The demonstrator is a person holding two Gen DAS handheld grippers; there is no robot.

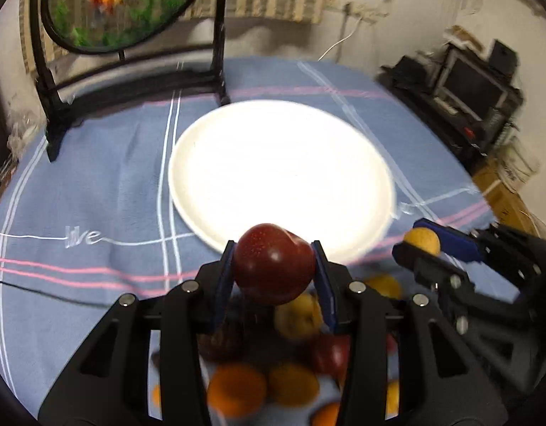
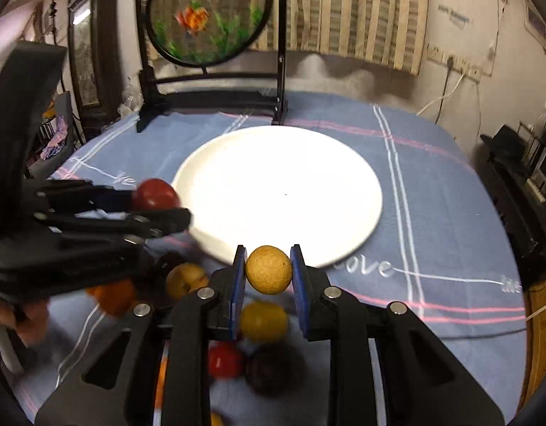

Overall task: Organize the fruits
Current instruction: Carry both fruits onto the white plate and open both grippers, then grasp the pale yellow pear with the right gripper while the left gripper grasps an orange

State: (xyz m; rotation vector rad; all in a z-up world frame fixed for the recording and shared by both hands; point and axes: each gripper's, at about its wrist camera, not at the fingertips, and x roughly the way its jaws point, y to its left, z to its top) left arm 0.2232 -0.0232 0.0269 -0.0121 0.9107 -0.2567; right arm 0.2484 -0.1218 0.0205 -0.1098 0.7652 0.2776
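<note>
A dark red apple [image 1: 274, 264] sits low in the middle of the left wrist view, pinched between the blue pads of the left gripper [image 1: 274, 266] and lifted clear of the cloth, in front of the near rim of the white plate [image 1: 187, 191]. In the right wrist view the same apple shows at the left edge, beside the plate's left rim. A rough tan-yellow fruit [image 2: 269, 269] is clamped between the pads of the right gripper [image 2: 268, 271], low in the middle of the right wrist view, also off the cloth and just before the plate's near rim; the left wrist view shows it at lower right, right of the plate. Under and behind both grippers, at the bottom of each frame, loose fruit [image 2: 264, 321] lies on the cloth: yellow, orange, red and one very dark piece, close together, some touching. The plate lies flat in the middle of the blue cloth [image 2: 450, 213] with its white and pink lines. Behind the plate, in the upper left, a round picture of goldfish [image 2: 207, 14] stands upright in a black frame. Striped curtains [image 2: 361, 14] hang along the top.
</note>
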